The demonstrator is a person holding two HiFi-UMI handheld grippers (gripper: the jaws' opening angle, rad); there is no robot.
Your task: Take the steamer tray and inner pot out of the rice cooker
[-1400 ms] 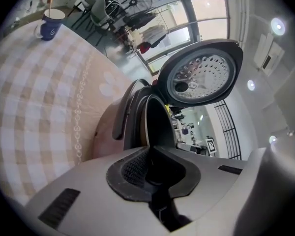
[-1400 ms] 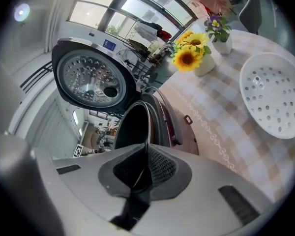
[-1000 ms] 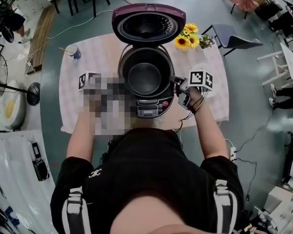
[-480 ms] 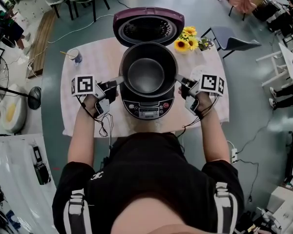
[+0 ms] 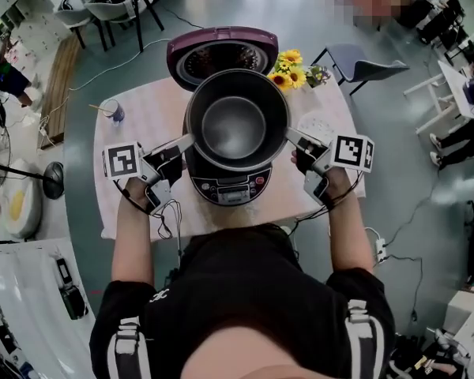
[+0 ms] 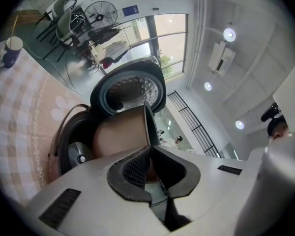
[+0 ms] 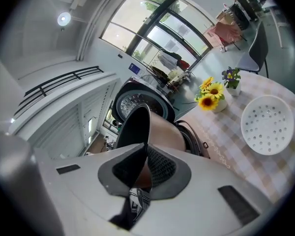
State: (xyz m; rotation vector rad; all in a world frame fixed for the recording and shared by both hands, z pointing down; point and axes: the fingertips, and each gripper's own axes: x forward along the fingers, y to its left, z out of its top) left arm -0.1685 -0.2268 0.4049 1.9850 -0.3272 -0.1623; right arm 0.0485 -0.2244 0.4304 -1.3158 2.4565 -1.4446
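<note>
Checked tablecloth [image 5: 146,117]: one inner pot [image 5: 235,126], two claws [image 5: 187,141] [image 5: 291,135]

two claws [image 5: 191,139] [image 5: 288,134], one inner pot [image 5: 235,125], one steamer tray [image 7: 267,124]

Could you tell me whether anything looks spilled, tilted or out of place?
Nothing stands out. The inner pot hangs level over the rice cooker, rim clamped by left gripper and right gripper; the steamer tray lies flat on the table.
</note>
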